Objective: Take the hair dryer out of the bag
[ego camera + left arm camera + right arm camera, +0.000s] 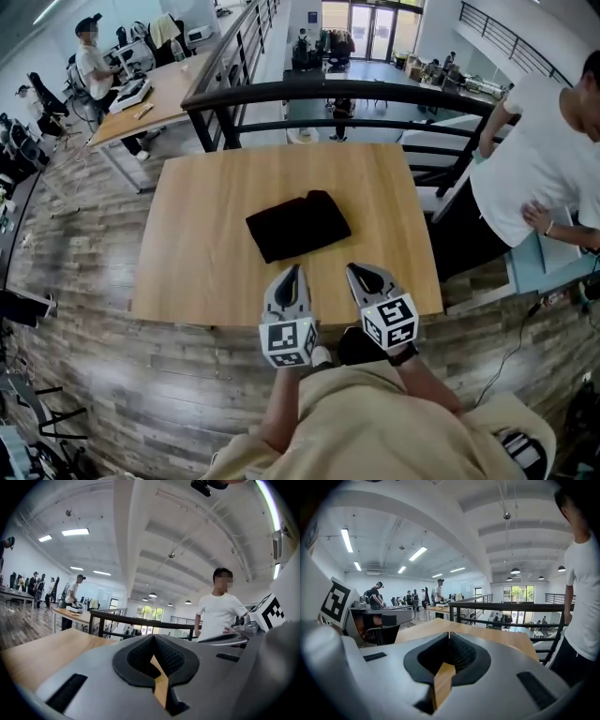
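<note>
A flat black bag (298,225) lies near the middle of the wooden table (206,253); no hair dryer shows. Both grippers hover over the table's near edge, short of the bag. My left gripper (293,271) is shut and holds nothing, and its view shows the jaws (153,637) meeting with only tabletop past them. My right gripper (355,270), to the right of the left one, is also shut and empty (449,634). The bag is hidden from both gripper views.
A black metal railing (337,94) runs along the table's far side. A person in a white shirt (539,159) stands at the table's right. Another wooden desk (159,94) with a seated person is at the far left. Wooden plank floor surrounds the table.
</note>
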Tool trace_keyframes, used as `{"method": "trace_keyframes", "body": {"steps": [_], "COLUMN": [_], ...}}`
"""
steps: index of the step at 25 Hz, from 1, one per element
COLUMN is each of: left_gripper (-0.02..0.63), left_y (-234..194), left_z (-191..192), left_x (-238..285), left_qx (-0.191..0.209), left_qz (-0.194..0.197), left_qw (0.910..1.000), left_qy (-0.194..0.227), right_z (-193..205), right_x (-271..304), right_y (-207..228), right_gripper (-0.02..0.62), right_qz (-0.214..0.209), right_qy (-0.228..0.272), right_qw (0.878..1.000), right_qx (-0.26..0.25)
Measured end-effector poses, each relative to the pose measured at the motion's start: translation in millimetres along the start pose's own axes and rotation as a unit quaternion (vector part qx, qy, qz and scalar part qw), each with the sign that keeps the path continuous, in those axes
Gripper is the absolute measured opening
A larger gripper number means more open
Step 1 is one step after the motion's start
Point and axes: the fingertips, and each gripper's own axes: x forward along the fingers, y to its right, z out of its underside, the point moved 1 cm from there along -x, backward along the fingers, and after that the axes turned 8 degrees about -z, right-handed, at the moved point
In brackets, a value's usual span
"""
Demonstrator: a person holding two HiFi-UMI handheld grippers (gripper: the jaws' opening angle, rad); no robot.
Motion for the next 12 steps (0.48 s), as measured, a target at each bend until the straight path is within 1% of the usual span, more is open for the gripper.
{"method": "trace_keyframes", "body": {"steps": [3, 5, 8, 12], "left_gripper": [0.012, 0.012, 0.012, 0.012], "left_y": [0.6, -0.7, -3.1, -0.7], "left_z": [2.4, 10.8, 27.2, 25.8], "left_x": [17.1, 31.5, 55.8, 101.1], "left_qx": [-0.008, -0.01, -0.005, 0.006], "left_qz": [0.012, 0.016, 0.017, 0.019], "left_qw": [0.9998, 0.9996, 0.9993, 0.9986], "left_qy": [-0.013, -0.022, -0.033, -0.048], "right_z": [-3.7, -0.2, 11.3, 6.2], "right_x": [11.9, 23.9, 42.4, 65.1], "right_y": [13.8, 22.6, 35.3, 67.4], "right_gripper": [0.017, 0.017, 0.017, 0.017], "right_qz": [0.004, 0.003, -0.003, -0.002], "right_qy": [-0.007, -0.007, -0.008, -0.015], "right_qw": [1.0, 1.0, 1.0, 1.0], "right_qx": [0.003, 0.004, 0.009, 0.02]}}
